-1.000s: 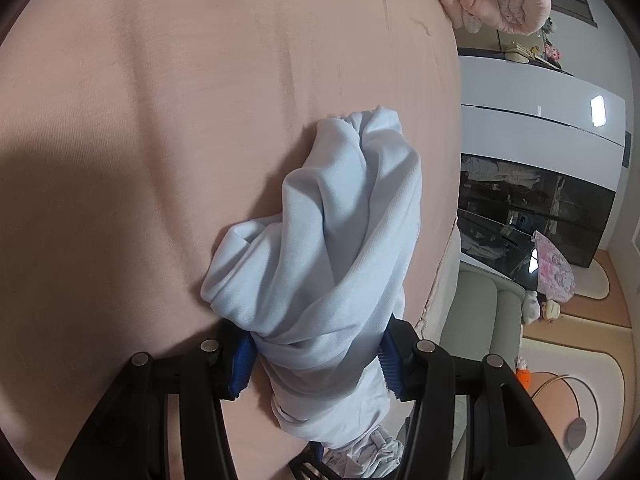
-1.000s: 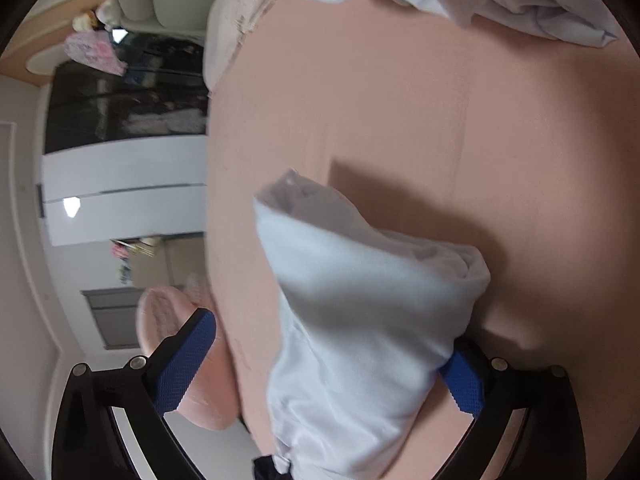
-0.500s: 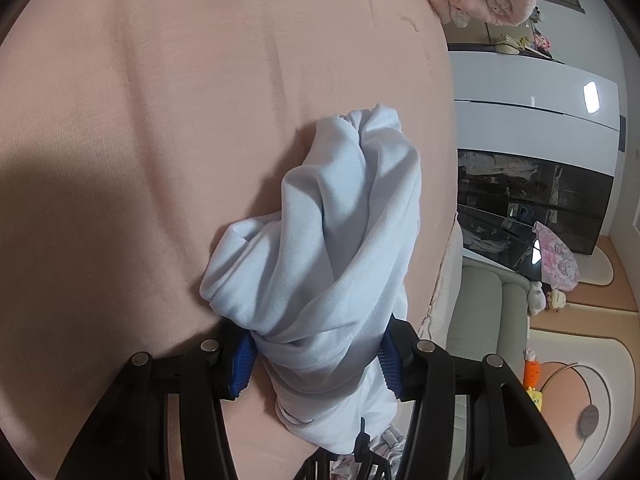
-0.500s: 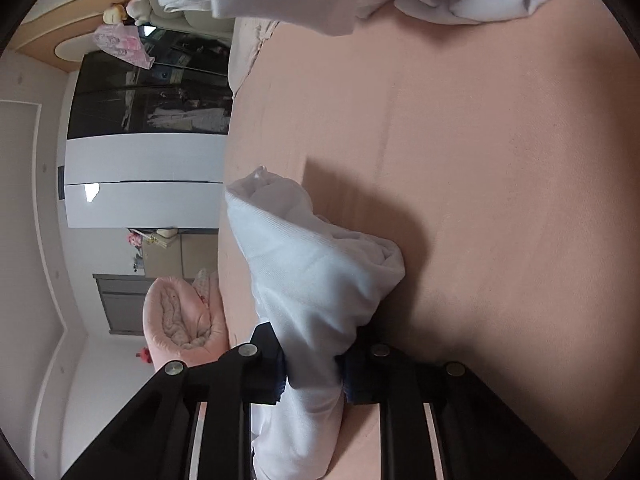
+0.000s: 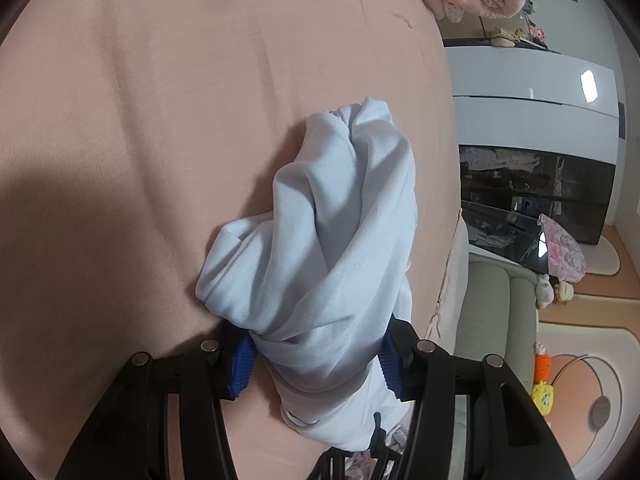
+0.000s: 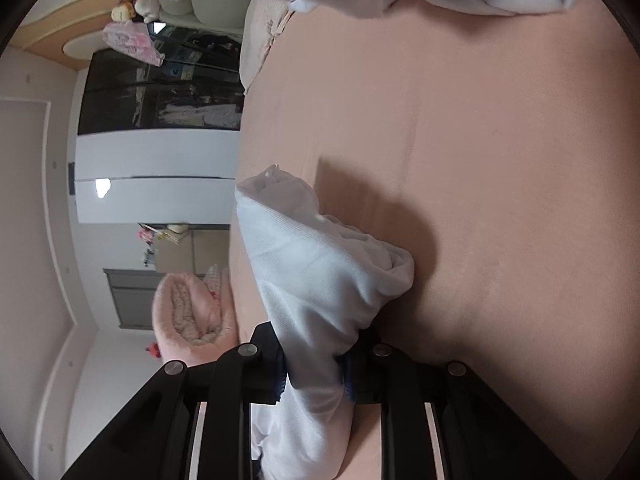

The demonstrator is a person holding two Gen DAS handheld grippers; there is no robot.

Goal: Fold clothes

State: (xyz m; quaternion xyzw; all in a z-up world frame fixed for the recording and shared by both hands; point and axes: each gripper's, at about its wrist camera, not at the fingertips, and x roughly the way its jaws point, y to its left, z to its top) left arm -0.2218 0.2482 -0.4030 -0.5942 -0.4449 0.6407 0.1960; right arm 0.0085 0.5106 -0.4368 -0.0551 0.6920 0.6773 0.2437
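Between blue pads, both tools clamp pale blue garment [image 5: 336, 240]: left tool [image 5: 316, 360], right tool [image 6: 314, 376]; fingertips buried.

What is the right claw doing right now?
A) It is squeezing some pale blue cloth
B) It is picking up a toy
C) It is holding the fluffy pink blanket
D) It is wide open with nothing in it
A: the right claw is closed tight on a bunch of the pale blue cloth, which sticks out past it over the pink bed sheet.
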